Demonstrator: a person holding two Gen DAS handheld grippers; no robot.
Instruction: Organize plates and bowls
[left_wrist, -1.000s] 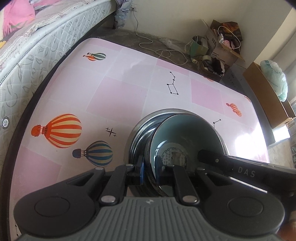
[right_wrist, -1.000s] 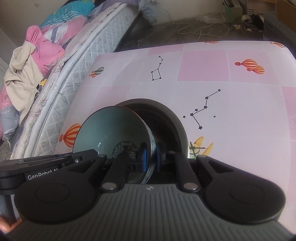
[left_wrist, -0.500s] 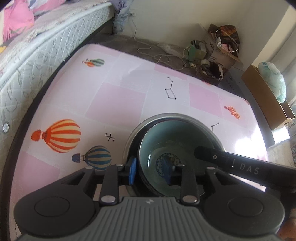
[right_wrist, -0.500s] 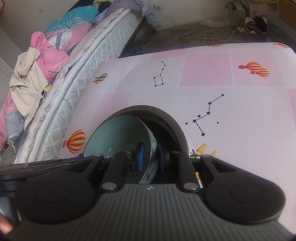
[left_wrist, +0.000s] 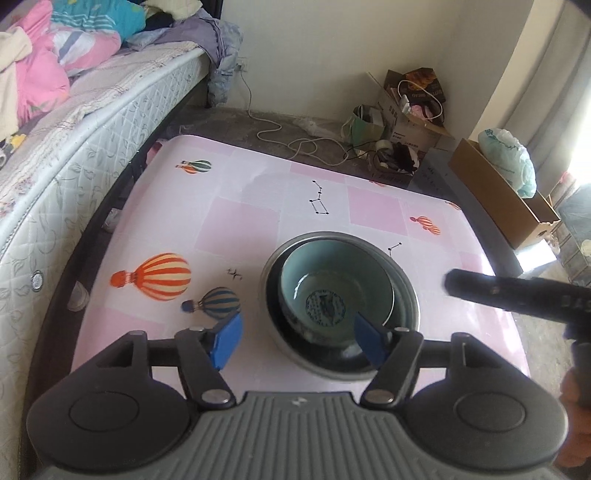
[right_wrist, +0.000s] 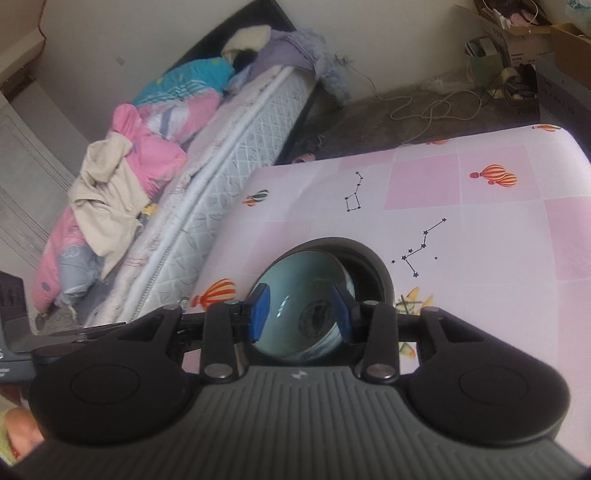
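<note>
Two grippers are mine. My left gripper (left_wrist: 297, 341) stands wide apart with nothing held, its jaws having just been opening. My right gripper (right_wrist: 301, 314) is parted less far, also just opening, and grips nothing.

Nearest beyond my left fingers (left_wrist: 226, 341) is the bowl (left_wrist: 334, 291), pale teal inside with a dark blue round mark at its bottom. It sits inside a larger grey bowl (left_wrist: 408, 291), and both stand on the table (left_wrist: 236, 225), which is pink and white with balloons (left_wrist: 162, 277) and star figures printed on it. My right-side pad on that gripper overlaps the grey bowl's near rim in the view, apart from it as far as I can tell; the other pad hangs over bare table, left of the stack.

From my right wrist, the bowl (right_wrist: 299, 295) shows between and beyond my two fingers (right_wrist: 260, 314), which cover its sides. The grey bowl (right_wrist: 364, 254) shows only as a dark arc behind it.

In the left view my right gripper's dark body (left_wrist: 517, 299) crosses in from the right, blurred, over the table's right edge.

Left of the table runs a mattress (left_wrist: 74, 155) piled with bedding (left_wrist: 48, 70). Farther off, a white cable (left_wrist: 291, 140) trails on the floor, and cartons (left_wrist: 498, 192) and clutter stand by the wall.
</note>
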